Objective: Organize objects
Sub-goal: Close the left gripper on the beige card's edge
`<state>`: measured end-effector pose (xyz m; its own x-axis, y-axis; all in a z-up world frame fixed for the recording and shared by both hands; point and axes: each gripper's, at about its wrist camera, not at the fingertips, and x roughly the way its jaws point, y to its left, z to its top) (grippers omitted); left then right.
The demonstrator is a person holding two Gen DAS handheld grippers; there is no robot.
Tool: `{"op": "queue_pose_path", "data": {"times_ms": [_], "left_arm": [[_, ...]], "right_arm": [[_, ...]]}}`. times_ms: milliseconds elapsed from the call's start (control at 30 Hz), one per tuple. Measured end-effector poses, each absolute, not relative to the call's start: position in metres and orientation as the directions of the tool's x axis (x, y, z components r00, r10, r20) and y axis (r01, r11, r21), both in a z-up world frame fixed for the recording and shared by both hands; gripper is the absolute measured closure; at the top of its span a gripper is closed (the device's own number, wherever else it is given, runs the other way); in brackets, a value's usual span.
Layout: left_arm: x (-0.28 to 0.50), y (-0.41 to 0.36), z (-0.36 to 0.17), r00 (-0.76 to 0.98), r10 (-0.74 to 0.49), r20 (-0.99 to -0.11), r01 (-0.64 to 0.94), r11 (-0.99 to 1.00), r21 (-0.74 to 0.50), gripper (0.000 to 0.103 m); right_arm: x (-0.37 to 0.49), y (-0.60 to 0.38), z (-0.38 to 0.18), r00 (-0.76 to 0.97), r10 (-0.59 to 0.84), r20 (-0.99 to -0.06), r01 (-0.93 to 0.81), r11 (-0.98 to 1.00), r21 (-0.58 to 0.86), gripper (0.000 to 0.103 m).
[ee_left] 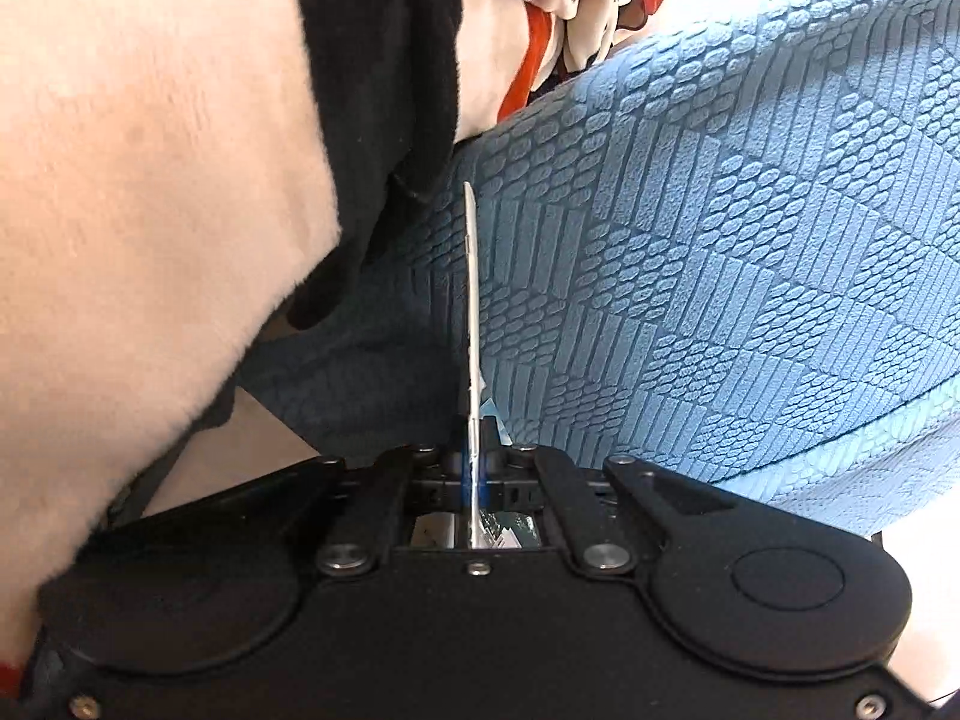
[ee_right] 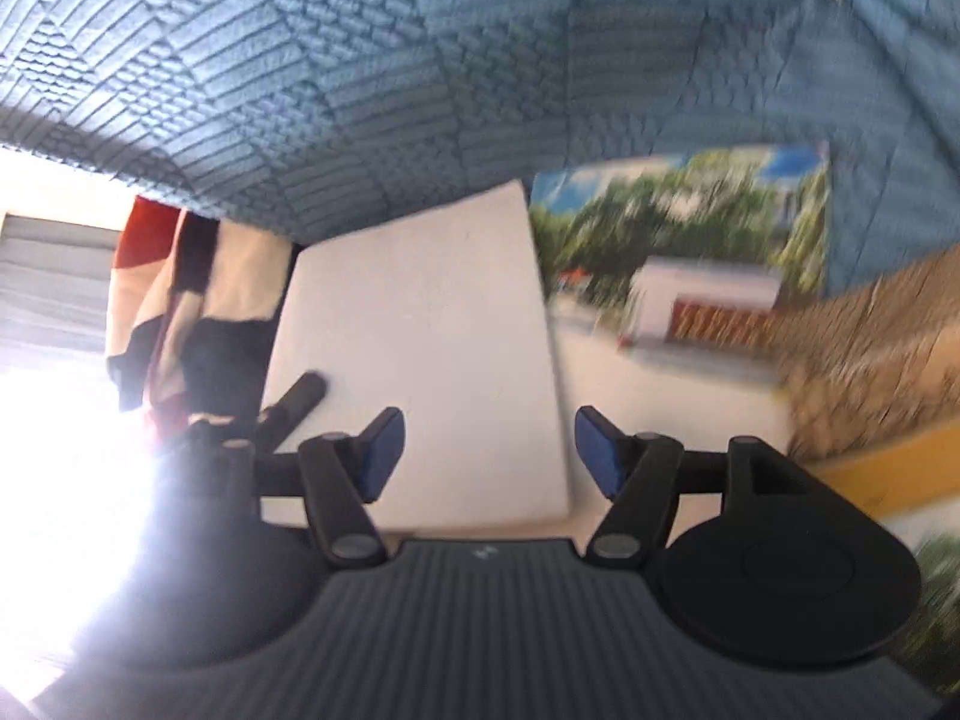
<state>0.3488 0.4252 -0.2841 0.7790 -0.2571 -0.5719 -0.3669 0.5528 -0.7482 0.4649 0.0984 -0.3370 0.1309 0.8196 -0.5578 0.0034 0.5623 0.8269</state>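
My left gripper (ee_left: pixel 474 468) is shut on a thin white card (ee_left: pixel 473 300), seen edge-on, standing up over a blue textured cloth (ee_left: pixel 720 240). My right gripper (ee_right: pixel 486 450) is open and empty, its blue pads (ee_right: pixel 381 456) apart over a white card (ee_right: pixel 420 330) lying flat. A photo card (ee_right: pixel 678 258) of trees and a white building lies beside it on the right. Another gripper's black body (ee_right: pixel 294 402) rests at the white card's left edge. The right wrist view is blurred.
A pale furry object with black fabric (ee_left: pixel 150 180) fills the left of the left wrist view. Red, cream and black cloth (ee_right: pixel 180 300) hangs at the left. A brown woven surface (ee_right: pixel 870 360) lies at the right. The blue cloth (ee_right: pixel 420 60) covers the background.
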Motion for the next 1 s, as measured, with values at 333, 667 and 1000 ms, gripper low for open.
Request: {"op": "queue_pose_path", "data": {"times_ms": [333, 667, 1000], "left_arm": [[0.346, 0.419, -0.276, 0.776, -0.227, -0.589, -0.386, 0.568, -0.727, 0.102], [0.342, 0.425, -0.279, 0.771, -0.22, -0.598, -0.411, 0.546, -0.73, 0.102], [0.344, 0.428, -0.283, 0.765, -0.228, -0.603, -0.411, 0.547, -0.729, 0.102]], "right_arm": [[0.408, 0.116, -0.329, 0.051, 0.89, -0.454, 0.218, 0.433, 0.875, 0.038], [0.398, 0.128, -0.347, 0.223, 0.875, -0.429, 0.385, 0.325, 0.864, 0.037], [0.429, 0.111, -0.336, 0.38, 0.808, -0.45, 0.277, 0.364, 0.889, 0.037]]}}
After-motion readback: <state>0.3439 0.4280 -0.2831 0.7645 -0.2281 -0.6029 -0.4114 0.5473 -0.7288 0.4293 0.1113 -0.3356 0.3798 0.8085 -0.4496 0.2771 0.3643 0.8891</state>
